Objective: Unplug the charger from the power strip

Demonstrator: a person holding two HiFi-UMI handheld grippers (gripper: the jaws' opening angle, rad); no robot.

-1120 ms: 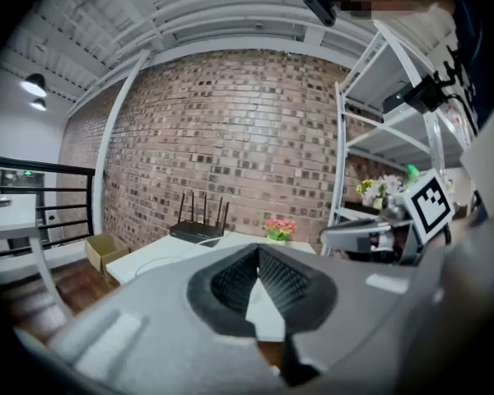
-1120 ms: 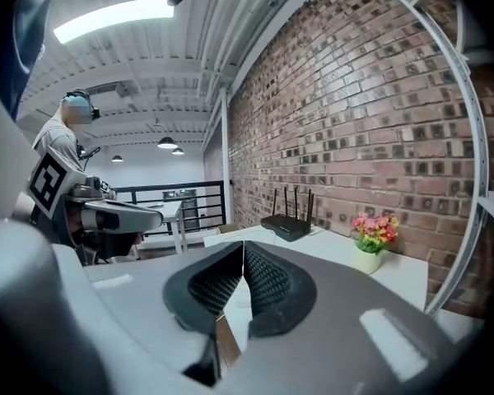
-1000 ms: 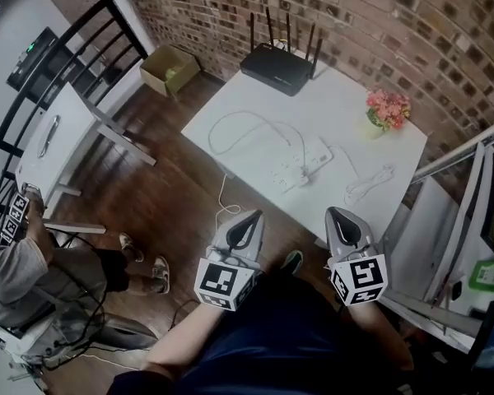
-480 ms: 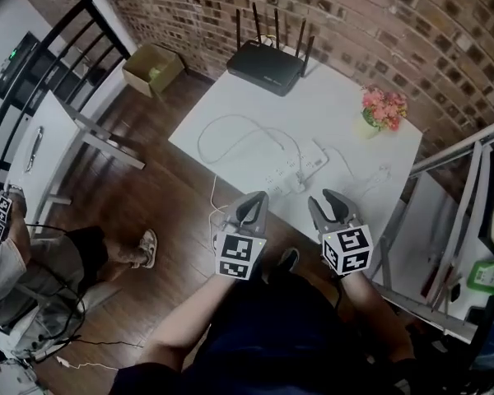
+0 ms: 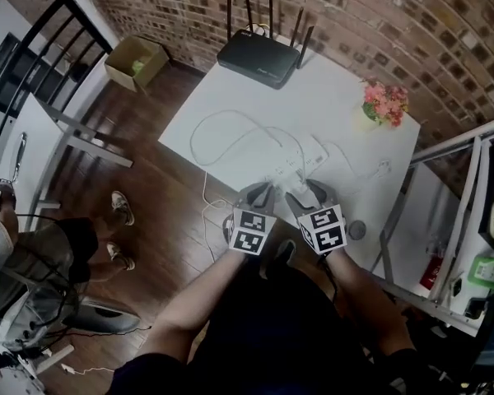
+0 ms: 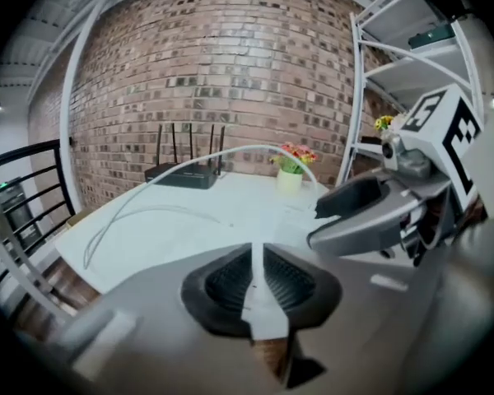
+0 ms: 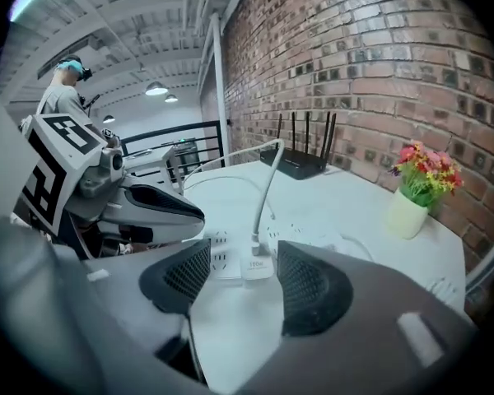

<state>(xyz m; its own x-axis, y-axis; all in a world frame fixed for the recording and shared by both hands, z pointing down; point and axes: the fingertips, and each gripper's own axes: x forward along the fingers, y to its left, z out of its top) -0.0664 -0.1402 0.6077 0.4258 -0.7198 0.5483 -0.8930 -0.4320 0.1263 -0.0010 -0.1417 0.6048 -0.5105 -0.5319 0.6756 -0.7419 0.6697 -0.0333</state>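
Task barely begun: small white block charger [image 7: 259, 267] sits plugged into near end of white plastic power strip [image 7: 221, 263] on white desk [image 5: 230, 89]. Pull not yet done; grip comes first.

Left gripper [image 6: 255, 263]: black ribbed fingers [image 6: 222, 285] nearly together, thin slit, nothing between.

Right gripper [image 7: 240, 280]: fingers opening, wide, charger lined up in gap just beyond tips, pads not touching it.

White cable [image 7: 265, 189] arcs up from charger.

Farther: black four-antenna router [image 5: 259, 52], pink flowers in pale pot [image 5: 384, 105], red brick wall [image 5: 379, 15].
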